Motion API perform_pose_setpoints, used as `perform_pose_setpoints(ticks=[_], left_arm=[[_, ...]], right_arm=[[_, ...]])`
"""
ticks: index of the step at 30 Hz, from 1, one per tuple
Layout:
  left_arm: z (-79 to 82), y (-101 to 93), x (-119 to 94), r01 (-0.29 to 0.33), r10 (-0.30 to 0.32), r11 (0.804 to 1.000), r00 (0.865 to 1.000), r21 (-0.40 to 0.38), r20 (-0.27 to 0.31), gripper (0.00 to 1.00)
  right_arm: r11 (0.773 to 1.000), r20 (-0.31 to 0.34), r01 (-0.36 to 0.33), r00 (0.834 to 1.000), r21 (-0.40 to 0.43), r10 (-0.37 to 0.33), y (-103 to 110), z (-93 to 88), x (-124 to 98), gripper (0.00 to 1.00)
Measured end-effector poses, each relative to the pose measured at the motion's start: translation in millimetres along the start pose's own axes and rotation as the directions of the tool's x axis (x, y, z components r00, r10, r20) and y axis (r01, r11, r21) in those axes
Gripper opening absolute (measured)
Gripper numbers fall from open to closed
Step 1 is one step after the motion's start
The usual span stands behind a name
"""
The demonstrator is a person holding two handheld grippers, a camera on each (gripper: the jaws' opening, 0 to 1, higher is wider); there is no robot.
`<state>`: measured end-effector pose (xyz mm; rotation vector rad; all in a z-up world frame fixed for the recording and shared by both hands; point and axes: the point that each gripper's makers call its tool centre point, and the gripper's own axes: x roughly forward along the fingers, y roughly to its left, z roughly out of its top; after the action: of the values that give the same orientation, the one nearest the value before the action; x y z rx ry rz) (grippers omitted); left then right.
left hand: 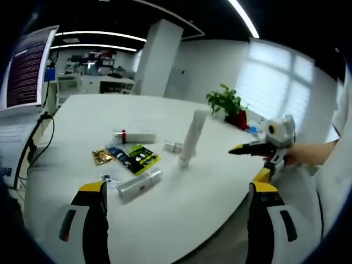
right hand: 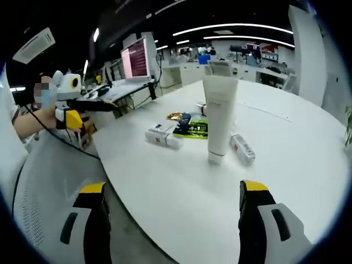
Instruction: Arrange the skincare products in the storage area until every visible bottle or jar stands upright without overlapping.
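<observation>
tall matte white tube (right hand: pixel 219 118) upright on smooth round white table (right hand: pixel 286 165) | left gripper (left hand: pixel 179 203) released | right gripper (right hand: pixel 171 206) released, both empty

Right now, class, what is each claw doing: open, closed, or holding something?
Left claw: open, holding nothing, short of the products on the table.
Right claw: open, holding nothing, facing the upright white tube.

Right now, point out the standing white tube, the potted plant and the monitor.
White tube (right hand: pixel 219 118), right gripper view, middle of its body.
Potted plant (left hand: pixel 226 101), left gripper view, its leaves.
Monitor (right hand: pixel 136 59), right gripper view, centre of the screen.
</observation>
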<state>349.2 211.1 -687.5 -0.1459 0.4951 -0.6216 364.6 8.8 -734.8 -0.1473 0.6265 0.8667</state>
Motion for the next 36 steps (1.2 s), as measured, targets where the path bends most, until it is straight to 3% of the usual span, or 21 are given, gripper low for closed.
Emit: perform_pose_setpoints(ticks=[11, 21, 25, 30, 36], left_arm=[[4.9, 1.2, -3.1, -0.021, 0.022, 1.0, 0.999, -0.018, 0.035, 0.98], [3.3, -2.5, -0.1, -0.025, 0.025, 1.0, 0.999, 0.0, 0.022, 0.97], [2.2, -2.4, 0.7, -0.027, 0.027, 0.999, 1.0, 0.018, 0.013, 0.96], [1.7, 4.7, 0.1, -0.028, 0.028, 1.0, 0.999, 0.007, 0.018, 0.96], [3.9, 6.8, -0.8, -0.039, 0.039, 0.999, 0.999, -0.014, 0.03, 0.96]], right_arm=[[0.999, -0.027, 0.039, 0.999, 0.001, -0.039, -1.2, -5.4, -14.3, 0.99], [0.997, -0.041, 0.071, 0.997, -0.004, -0.071, -23.4, -2.6, -20.1, 0.99], [0.996, -0.055, 0.084, 0.995, -0.023, -0.085, -34.8, -2.6, -21.4, 0.99], [0.991, -0.055, 0.124, 0.99, -0.051, -0.127, -61.4, 10.8, -27.1, 0.99], [0.975, -0.11, 0.164, 0.977, -0.149, -0.182, -100.5, 21.1, -23.9, 0.99]])
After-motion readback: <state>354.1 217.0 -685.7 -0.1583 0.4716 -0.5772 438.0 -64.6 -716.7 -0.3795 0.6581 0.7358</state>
